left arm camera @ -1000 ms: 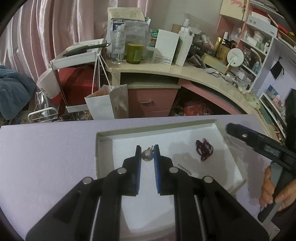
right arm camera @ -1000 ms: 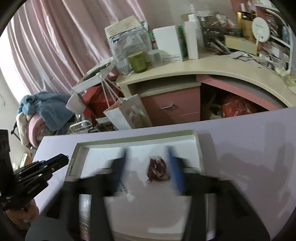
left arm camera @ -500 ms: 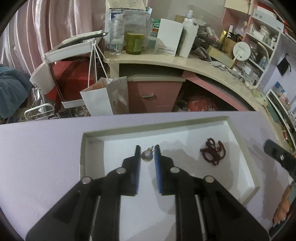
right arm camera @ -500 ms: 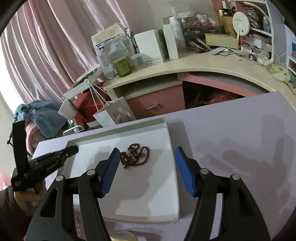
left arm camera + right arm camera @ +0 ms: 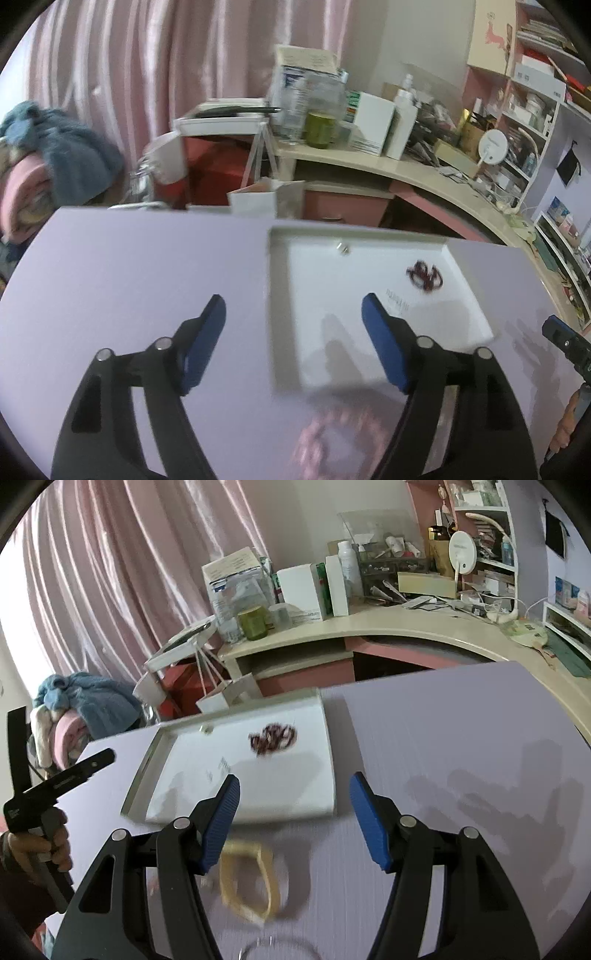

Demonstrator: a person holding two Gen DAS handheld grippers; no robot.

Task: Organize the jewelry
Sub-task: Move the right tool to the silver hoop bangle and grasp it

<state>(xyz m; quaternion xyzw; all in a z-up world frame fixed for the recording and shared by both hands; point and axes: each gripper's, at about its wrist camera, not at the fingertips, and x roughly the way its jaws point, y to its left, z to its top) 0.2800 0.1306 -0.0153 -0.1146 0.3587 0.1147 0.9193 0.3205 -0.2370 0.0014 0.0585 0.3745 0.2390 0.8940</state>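
The left tongs (image 5: 293, 317) are spread wide, their blue-padded fingers (image 5: 384, 345) far apart and holding nothing; they hang over the lilac table (image 5: 140, 280) at the near left corner of the white tray (image 5: 280, 295), touching neither. The right tongs (image 5: 294, 797) are likewise wide open and empty, poised above the table just in front of the tray's near edge.

Inside the tray lie two pieces of jewelry. A small silver bead pendant (image 5: 343, 248) sits near the far wall, close to the far left corner. A dark red beaded bracelet (image 5: 424, 275) lies in a loose heap toward the right side, well apart from the pendant. Faint printed lettering (image 5: 397, 305) marks the tray floor near the bracelet.

On the table in front of the tray, beneath the right tongs, lies a blurred yellowish bangle (image 5: 247, 878). In the left wrist view a blurred pinkish beaded piece (image 5: 340, 439) lies on the table near the tray's front edge.
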